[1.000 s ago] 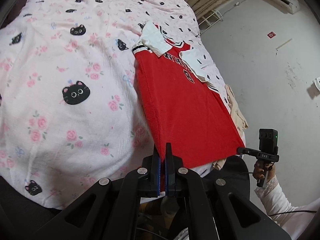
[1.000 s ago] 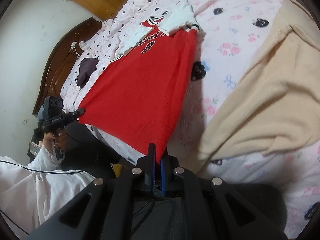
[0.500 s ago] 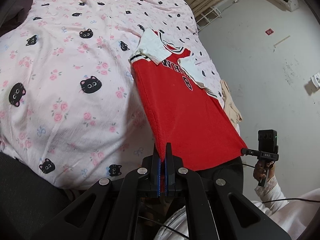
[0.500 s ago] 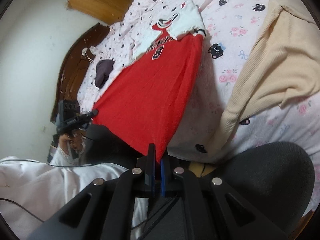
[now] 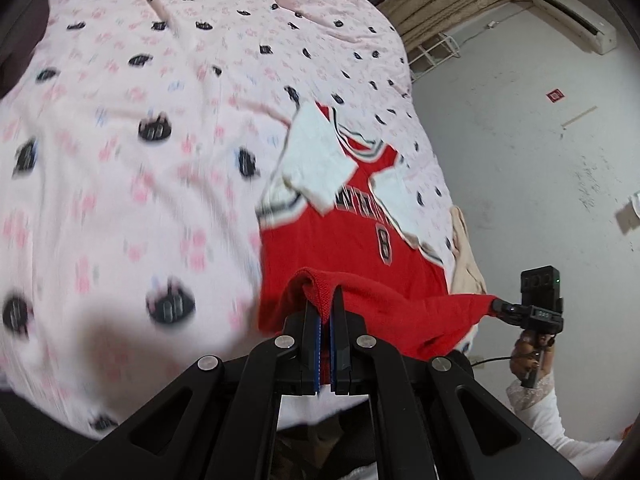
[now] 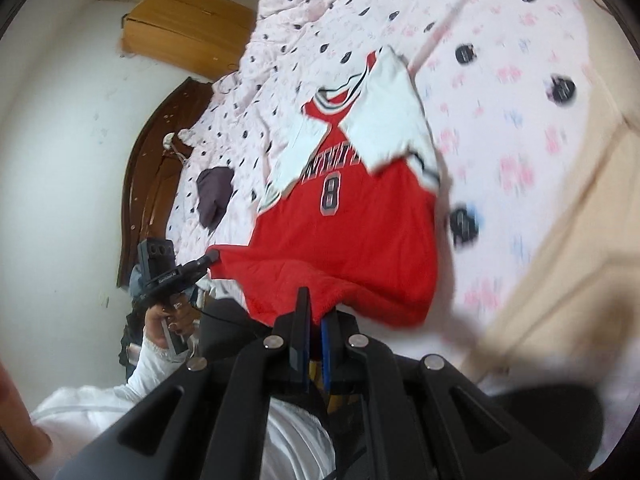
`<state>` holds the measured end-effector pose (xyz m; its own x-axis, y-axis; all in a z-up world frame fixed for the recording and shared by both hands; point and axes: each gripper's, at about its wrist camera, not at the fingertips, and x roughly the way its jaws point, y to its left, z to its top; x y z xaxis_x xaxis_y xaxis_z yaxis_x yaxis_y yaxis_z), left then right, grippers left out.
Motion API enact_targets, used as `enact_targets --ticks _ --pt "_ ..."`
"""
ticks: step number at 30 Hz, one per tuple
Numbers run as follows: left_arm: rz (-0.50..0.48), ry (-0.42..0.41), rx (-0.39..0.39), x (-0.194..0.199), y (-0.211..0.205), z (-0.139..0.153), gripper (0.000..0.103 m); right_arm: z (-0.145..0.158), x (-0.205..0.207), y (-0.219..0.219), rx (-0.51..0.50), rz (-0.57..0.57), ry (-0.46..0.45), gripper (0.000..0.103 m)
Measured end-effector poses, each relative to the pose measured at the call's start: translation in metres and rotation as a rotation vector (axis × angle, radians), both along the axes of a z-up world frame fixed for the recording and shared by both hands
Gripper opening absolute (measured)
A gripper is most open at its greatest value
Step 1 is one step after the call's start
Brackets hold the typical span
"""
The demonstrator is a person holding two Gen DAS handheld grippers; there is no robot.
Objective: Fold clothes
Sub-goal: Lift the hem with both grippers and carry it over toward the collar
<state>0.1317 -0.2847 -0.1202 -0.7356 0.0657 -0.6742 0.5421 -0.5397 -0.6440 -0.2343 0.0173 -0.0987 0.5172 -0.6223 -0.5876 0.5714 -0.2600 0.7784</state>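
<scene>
red jersey [image 5: 348, 248], pink cat-print sheet [image 5: 160, 128]

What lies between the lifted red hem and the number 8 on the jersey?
Only bare red jersey fabric; nothing rests on that stretch. Both wrist views show it, from the hem that both grippers pinch up to the number 8.

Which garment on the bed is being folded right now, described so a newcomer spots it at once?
Start at the bed's pink bedspread printed with black cat faces. Near its edge lies a red jersey, its bottom hem lifted, one corner in the left gripper and one in the right gripper. Only it is bright red, with white sleeves and the number 8.
</scene>
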Motion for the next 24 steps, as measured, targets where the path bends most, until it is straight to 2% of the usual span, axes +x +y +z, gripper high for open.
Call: enact_targets --ticks 12,24 --pt "0.021 -0.062 -0.006 -0.077 -0.09 0.0 0.001 -0.009 -0.081 -0.099 0.119 -0.101 -0.053 0.004" --pt "0.057 -0.112 0.052 -0.132 -0.151 -0.043 0.002 -0.039 -0.137 -0.177 0.198 -0.168 -0.066 0.004"
